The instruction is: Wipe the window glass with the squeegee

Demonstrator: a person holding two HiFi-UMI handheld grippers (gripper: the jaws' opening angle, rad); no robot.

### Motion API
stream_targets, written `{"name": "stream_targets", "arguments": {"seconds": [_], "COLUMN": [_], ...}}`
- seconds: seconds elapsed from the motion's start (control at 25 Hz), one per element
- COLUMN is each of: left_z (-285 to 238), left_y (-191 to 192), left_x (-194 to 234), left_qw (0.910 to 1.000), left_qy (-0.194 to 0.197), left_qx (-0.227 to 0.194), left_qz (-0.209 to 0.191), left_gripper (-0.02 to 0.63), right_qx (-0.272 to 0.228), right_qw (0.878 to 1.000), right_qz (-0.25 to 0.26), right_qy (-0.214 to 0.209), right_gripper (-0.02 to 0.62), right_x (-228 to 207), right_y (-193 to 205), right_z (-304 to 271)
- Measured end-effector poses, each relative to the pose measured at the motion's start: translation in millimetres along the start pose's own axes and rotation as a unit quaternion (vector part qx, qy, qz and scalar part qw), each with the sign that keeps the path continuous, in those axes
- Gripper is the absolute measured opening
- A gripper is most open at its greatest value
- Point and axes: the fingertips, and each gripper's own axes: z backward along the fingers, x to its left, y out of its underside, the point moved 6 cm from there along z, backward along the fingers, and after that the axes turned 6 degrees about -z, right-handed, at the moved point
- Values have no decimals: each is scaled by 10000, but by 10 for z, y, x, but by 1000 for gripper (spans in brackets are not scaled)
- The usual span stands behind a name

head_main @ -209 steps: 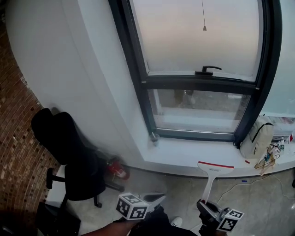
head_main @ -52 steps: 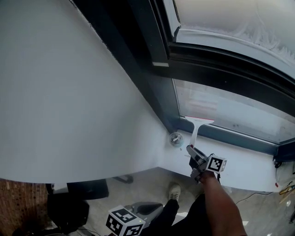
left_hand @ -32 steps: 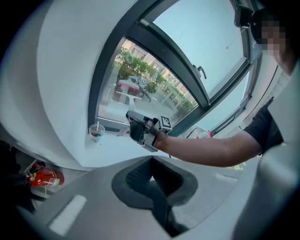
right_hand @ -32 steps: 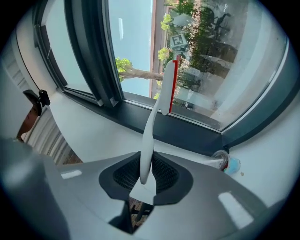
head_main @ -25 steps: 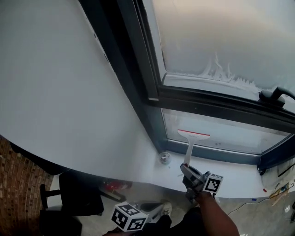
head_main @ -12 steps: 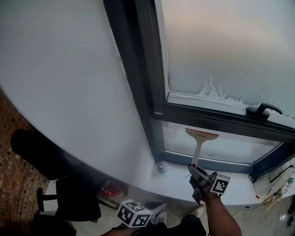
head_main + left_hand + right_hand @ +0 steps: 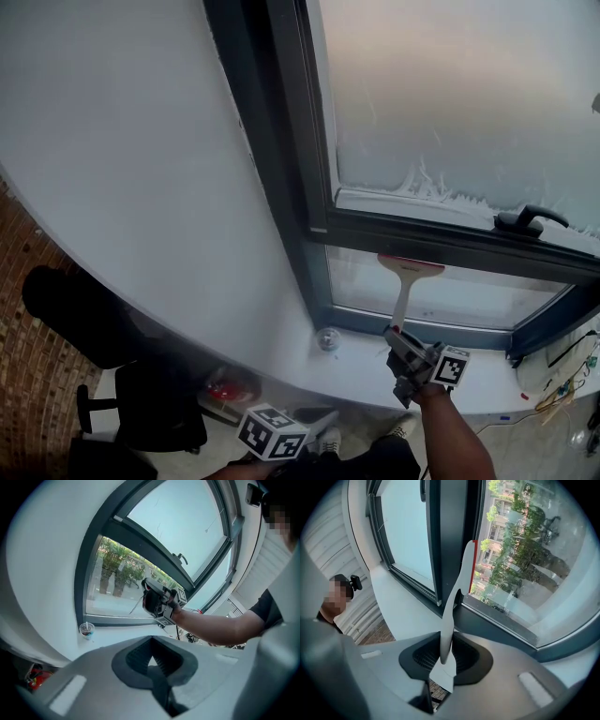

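The white squeegee (image 7: 405,286) with a red blade edge stands upright against the lower window pane (image 7: 469,295), its head near the pane's top. My right gripper (image 7: 401,345) is shut on the squeegee's handle (image 7: 446,634) just above the sill. The blade (image 7: 474,566) lies along the glass in the right gripper view. My left gripper (image 7: 314,419) hangs low at the bottom, away from the window, its jaws shut with nothing in them (image 7: 151,666).
A frosted upper pane (image 7: 450,103) with a black handle (image 7: 527,220) sits above the dark frame bar. A small cup (image 7: 326,338) stands on the white sill (image 7: 366,366) at the left corner. A black office chair (image 7: 112,375) and cables (image 7: 562,384) lie below.
The squeegee has moved slightly up and right along the lower pane with my right gripper. The head view has shifted little; the left gripper stays low.
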Motion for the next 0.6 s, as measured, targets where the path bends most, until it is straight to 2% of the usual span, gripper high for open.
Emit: {"name": "stream_targets", "arguments": {"seconds": [0.16, 0.32, 0.6], "left_z": [-44, -86, -186], "left_y": [8, 1, -18], "left_x": [7, 5, -5], "left_qw": [10000, 9999, 9998], "left_qy": [-15, -38, -52], "left_qx": [49, 98, 166], "left_qz": [17, 31, 88], "left_gripper": [0, 0, 0], "right_qx": [115, 91, 187], "right_qw": [9999, 9999, 9996], "right_qz": [73, -100, -176], "right_qy": [65, -20, 133], "right_gripper": [88, 87, 87], "right_x": [-94, -138, -322], "right_y": [-21, -33, 6], "right_z": [50, 93, 202]}}
